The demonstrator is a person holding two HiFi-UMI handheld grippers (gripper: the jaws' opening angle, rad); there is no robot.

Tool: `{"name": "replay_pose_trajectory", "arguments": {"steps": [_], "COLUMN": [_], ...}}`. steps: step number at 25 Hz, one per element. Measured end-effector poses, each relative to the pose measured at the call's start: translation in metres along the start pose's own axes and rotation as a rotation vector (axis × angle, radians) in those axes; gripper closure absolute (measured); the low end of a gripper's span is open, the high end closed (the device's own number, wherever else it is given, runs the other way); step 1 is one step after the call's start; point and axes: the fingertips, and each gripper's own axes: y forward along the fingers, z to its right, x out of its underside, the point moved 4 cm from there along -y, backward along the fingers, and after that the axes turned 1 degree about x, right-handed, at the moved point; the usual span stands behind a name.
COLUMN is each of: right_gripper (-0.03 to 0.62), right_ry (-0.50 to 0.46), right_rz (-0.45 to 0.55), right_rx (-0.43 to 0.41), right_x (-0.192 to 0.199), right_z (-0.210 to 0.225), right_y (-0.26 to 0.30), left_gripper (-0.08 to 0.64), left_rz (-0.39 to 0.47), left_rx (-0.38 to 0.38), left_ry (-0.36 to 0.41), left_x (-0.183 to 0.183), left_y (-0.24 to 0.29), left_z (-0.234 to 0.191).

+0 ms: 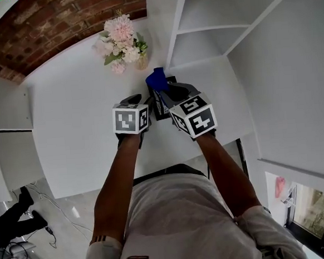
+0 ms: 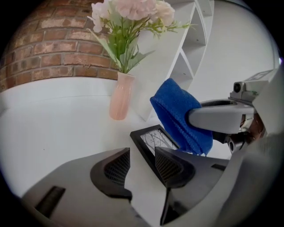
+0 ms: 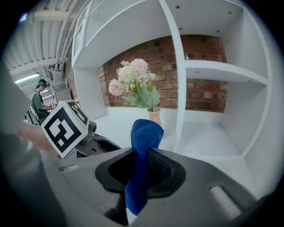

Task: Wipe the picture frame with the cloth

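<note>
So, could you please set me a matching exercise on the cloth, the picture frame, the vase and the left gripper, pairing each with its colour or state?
Things:
1. cloth
2. picture frame
3. vase
4. left gripper

Descriptions:
A. pale pink, holding flowers
B. jaws apart, gripping nothing
C. blue, pinched in the right gripper
D. black border, on the white table

Pairs: 1-C, 2-D, 3-A, 4-B
</note>
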Motion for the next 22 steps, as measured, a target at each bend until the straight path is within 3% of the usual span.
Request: {"name": "replay_pose_trajectory", "arguments": {"steps": [15,22], "right_gripper": [0.526,0.526], "right_ry": [-0.030,-0.026], "right_rz": [-0.205,-0.289], "right_rx": [-0.056,-0.021], "right_x": [0.022,0.037], "right_z": [-0.008,0.003], "right_y": [0.048,0.061], "left_gripper": [0.390,0.387], "left_rz": [-0.073,-0.066], "left_rx": [0.015,0.010], "left_ry": [0.021,0.012], "left_x": [0.013,0.013], "left_y": [0.015,0.015], "left_z": [-0.001,-0.002]}}
